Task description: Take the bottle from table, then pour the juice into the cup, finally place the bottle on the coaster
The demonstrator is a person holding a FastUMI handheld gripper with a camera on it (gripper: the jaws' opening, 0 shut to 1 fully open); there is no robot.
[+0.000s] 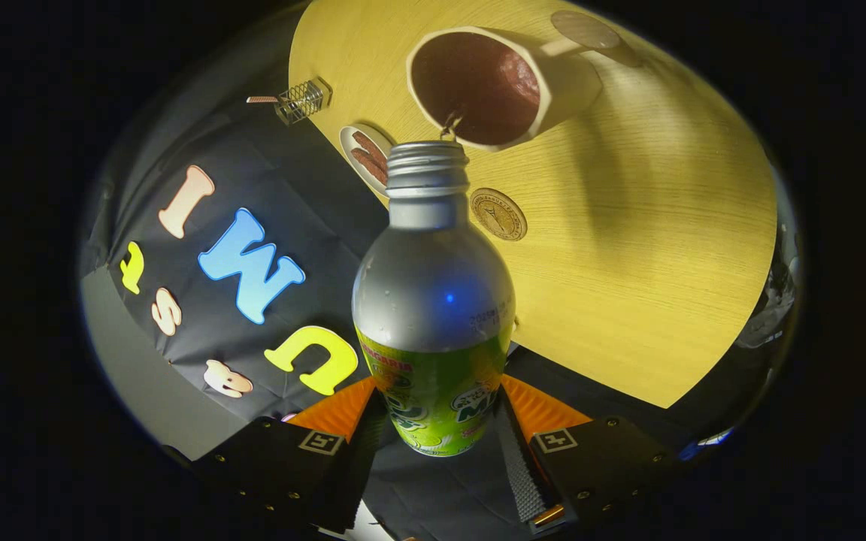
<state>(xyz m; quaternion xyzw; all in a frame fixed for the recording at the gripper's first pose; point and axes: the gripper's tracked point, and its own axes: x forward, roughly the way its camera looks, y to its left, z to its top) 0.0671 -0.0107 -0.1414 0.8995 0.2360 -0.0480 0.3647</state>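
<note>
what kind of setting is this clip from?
Likely a staged recording booth, not a home: a black cloth wall backs a small wooden table with a mug, a coaster and a plate of snacks. The gripper holds a bottle.

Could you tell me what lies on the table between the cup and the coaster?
Only bare wooden table separates the cup from the coaster in the gripper view; the tongs hold the bottle.

The tabletop is pale wood with a fine grain. A cup holding dark liquid stands on it. Near the cup lies a round coaster. Also near the cup, at the tabletop's edge, sits a small plate with brown pieces. Farther from the cup, a small wire holder stands at the edge.
</note>
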